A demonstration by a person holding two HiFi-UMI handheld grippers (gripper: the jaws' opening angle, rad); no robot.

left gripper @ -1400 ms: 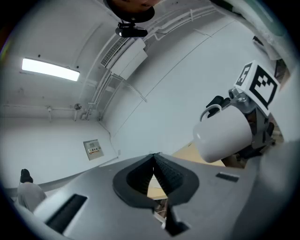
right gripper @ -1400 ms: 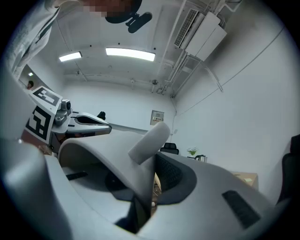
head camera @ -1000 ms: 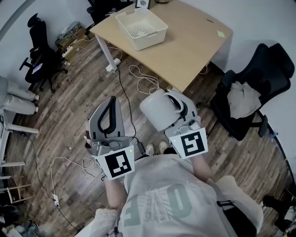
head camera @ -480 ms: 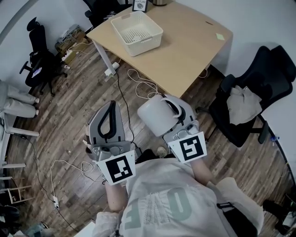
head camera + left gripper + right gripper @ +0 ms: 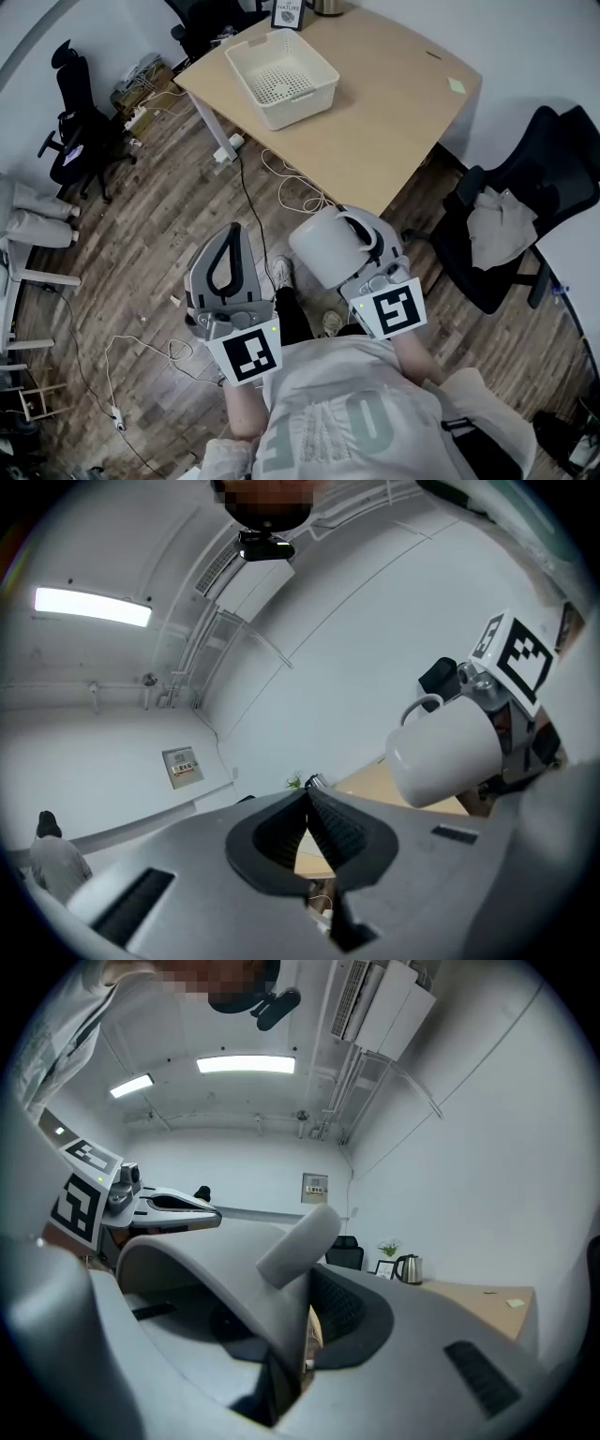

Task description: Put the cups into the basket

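A white cup (image 5: 323, 246) hangs over the wooden floor, mouth tilted sideways, with my right gripper (image 5: 362, 234) shut on its rim beside the handle. In the right gripper view the cup wall (image 5: 220, 1279) fills the gap between the jaws and the handle (image 5: 300, 1241) sticks up. My left gripper (image 5: 228, 246) is shut with nothing in it; its ribbed pads (image 5: 323, 829) meet at the tip. From the left gripper view the cup (image 5: 445, 754) shows to the right. The white perforated basket (image 5: 251, 82) sits empty on the wooden table (image 5: 394, 103), well ahead of both grippers.
Black office chairs stand at the right (image 5: 511, 225) and far left (image 5: 75, 141). Cables (image 5: 291, 183) trail on the floor near the table leg (image 5: 211, 127). A kettle (image 5: 410, 1267) and a small frame (image 5: 290, 13) stand at the table's far edge. A yellow note (image 5: 457, 84) lies on the table.
Both grippers have dropped a little lower in the head view, and the table with the basket has shifted slightly. The cup stays in the right gripper's hold.
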